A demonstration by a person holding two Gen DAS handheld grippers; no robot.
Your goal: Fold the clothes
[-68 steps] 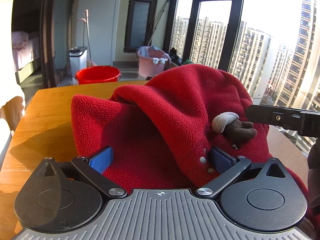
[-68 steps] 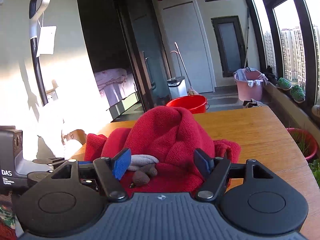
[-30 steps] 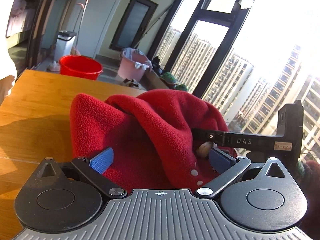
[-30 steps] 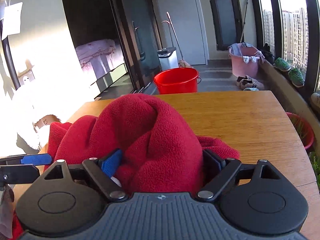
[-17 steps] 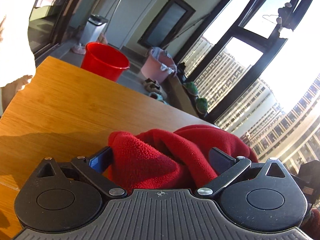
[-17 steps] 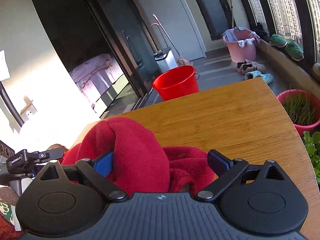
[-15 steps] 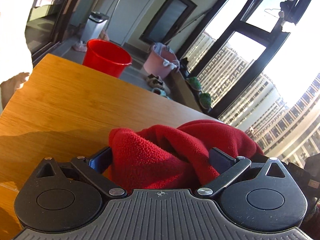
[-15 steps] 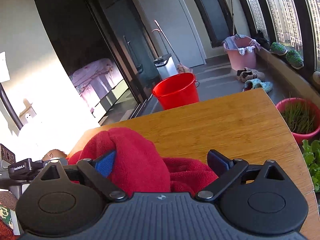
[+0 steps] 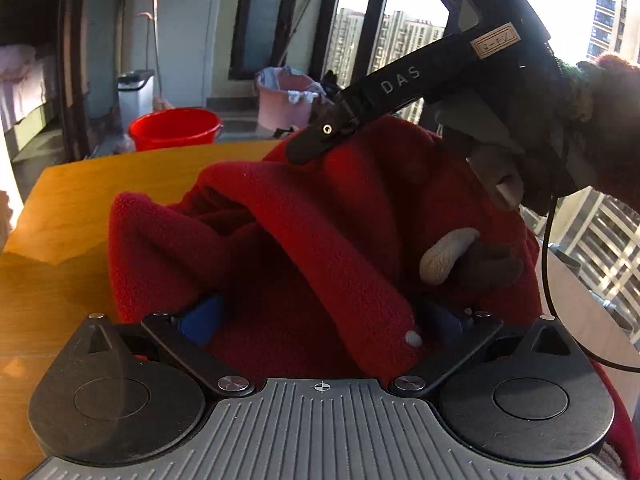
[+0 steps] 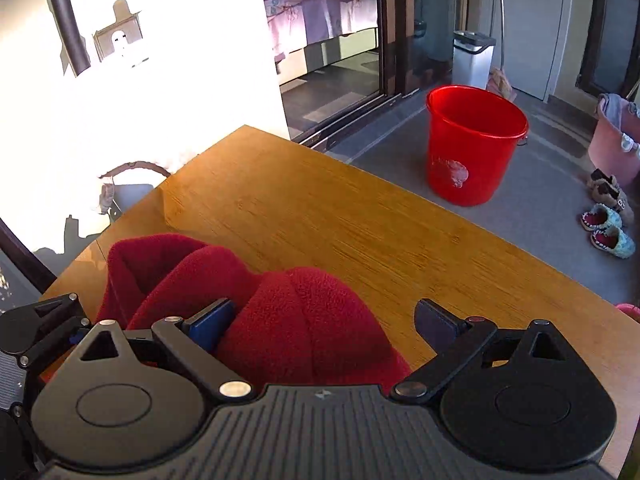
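Note:
A red fleece garment with a small brown and grey plush patch lies bunched on the wooden table. My left gripper is open, with fleece lying between its wide-apart fingers. My right gripper is open too, with a hump of the garment between its fingers, against the left blue pad. In the left wrist view the right gripper's black finger rests on top of the garment, held by a gloved hand.
The table stretches ahead of the garment. On the floor beyond stand a red bucket, a pink basket, a grey bin and slippers. Tall windows are on the right.
Both grippers have dropped back down over the garment. The right gripper now sits on top of the pile in the left wrist view, and its camera tilts down toward the table.

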